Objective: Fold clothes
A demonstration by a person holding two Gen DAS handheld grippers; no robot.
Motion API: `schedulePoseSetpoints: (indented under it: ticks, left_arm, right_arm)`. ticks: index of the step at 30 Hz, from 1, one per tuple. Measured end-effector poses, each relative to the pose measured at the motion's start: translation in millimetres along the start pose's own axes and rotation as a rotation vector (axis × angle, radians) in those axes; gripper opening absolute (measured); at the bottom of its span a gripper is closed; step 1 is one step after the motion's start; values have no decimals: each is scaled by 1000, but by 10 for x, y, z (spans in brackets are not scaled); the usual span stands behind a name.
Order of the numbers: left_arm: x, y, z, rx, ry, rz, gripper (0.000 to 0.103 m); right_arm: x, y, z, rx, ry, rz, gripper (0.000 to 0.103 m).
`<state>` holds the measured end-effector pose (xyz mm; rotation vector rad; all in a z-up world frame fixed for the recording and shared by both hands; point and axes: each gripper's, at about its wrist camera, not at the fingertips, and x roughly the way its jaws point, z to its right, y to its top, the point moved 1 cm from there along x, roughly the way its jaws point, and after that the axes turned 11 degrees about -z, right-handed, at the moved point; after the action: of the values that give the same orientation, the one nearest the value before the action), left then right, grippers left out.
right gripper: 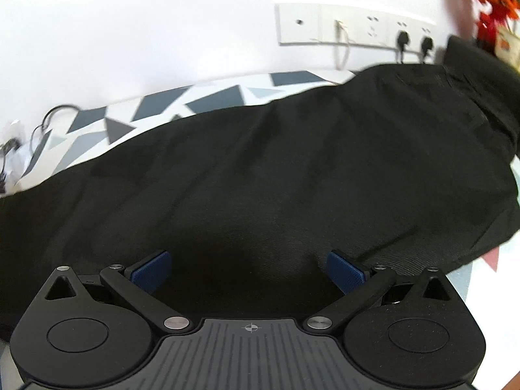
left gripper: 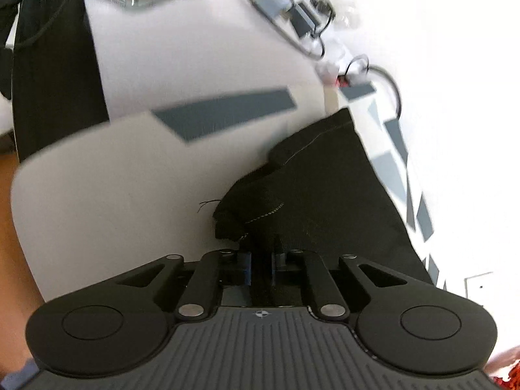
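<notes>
Progress: we judge folding barely begun; garment [right gripper: 260,178] lies spread.
Left gripper [left gripper: 260,260]: clamped on hem [left gripper: 234,227].
Right gripper [right gripper: 250,273]: jaws wide, empty.

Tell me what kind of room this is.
Probably a home or office workroom: a white wall socket panel with plugs, tangled black cables, and a black garment spread on a grey-and-white triangle-patterned table cover.

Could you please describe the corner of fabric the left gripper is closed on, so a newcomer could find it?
Start at the black garment on the white patterned cloth. Follow its near edge to the left gripper; the pinched corner alone shows frayed threads and pale stitching.
</notes>
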<state>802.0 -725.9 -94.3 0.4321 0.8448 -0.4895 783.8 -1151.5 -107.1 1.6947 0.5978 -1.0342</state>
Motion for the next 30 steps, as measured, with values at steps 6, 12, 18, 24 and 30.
schedulePoseSetpoints:
  ticks: [6,12,18,24,30]
  left_arm:
    - [-270,271,122,84,8,100,9]
    - [-561,517,106,104,2,172,9]
    - [-762,605,-142,65,38,203,8]
    - [-840,478,-306,104,96,207,8]
    - [-903,191,219,396,77,268,8]
  right_arm:
    - [34,34,-409,-23,-8,7,102]
    - [280,-145,-1161,-231,-97,-22,102]
    - [61,-590,-1642,-428,-39,1,102]
    - [36,-511,-1470,-310,75,-124,102]
    - [-81,-236,-943,-141,80,-158,102]
